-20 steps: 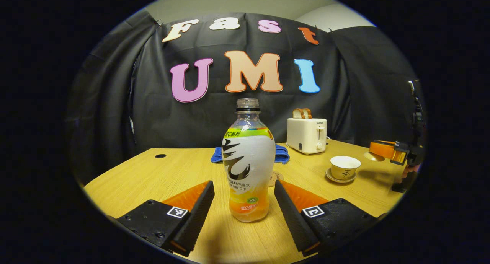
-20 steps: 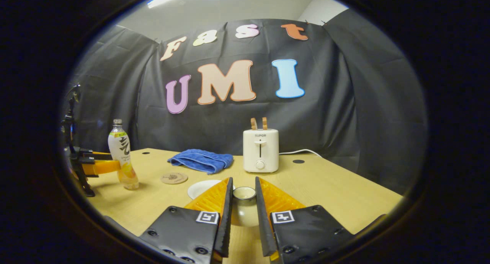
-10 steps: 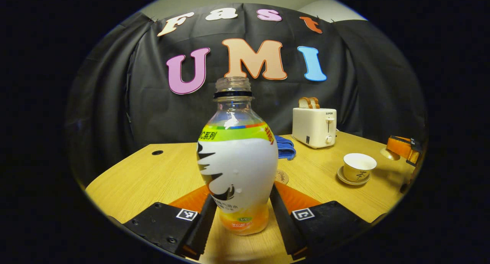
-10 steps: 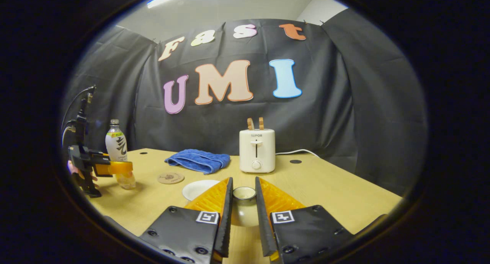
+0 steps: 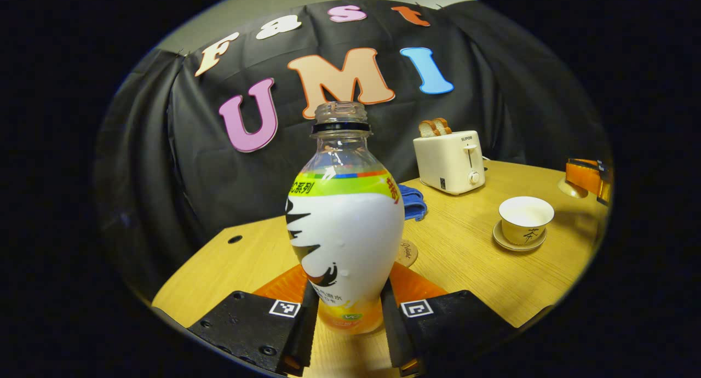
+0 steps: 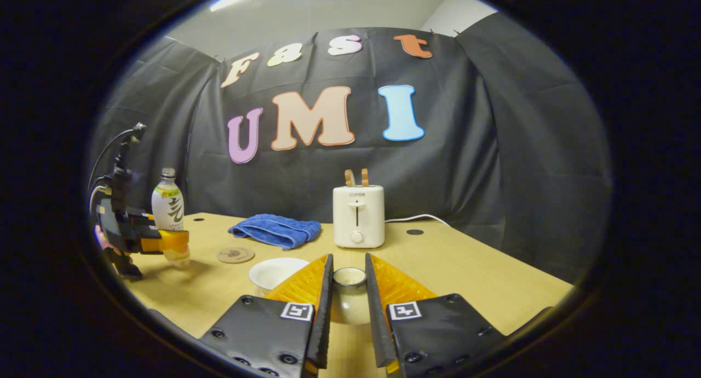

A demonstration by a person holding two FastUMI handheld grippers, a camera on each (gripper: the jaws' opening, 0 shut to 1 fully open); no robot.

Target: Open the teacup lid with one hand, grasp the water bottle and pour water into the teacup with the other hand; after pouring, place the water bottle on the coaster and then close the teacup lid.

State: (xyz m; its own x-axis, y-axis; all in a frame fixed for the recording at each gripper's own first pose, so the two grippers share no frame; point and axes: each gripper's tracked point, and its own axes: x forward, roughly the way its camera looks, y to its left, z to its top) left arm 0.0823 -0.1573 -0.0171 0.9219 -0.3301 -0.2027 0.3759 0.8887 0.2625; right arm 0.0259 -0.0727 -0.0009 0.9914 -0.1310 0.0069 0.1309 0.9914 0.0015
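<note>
The left gripper [image 5: 346, 326] squeezes the clear plastic water bottle [image 5: 344, 224] at centre frame; the right gripper [image 6: 348, 312] grips the small white lid [image 6: 349, 296]. Tip slowly over the white teacup [image 5: 525, 219] at right.

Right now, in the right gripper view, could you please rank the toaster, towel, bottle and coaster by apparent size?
1. Towel and toaster: too alike to rank.
2. Bottle, partly hidden by the left gripper.
3. Coaster.

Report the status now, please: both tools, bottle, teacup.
Left tool shut on uncapped plastic bottle. Right tool holds cream ceramic lid. Cream teacup open. Path clear.
</note>
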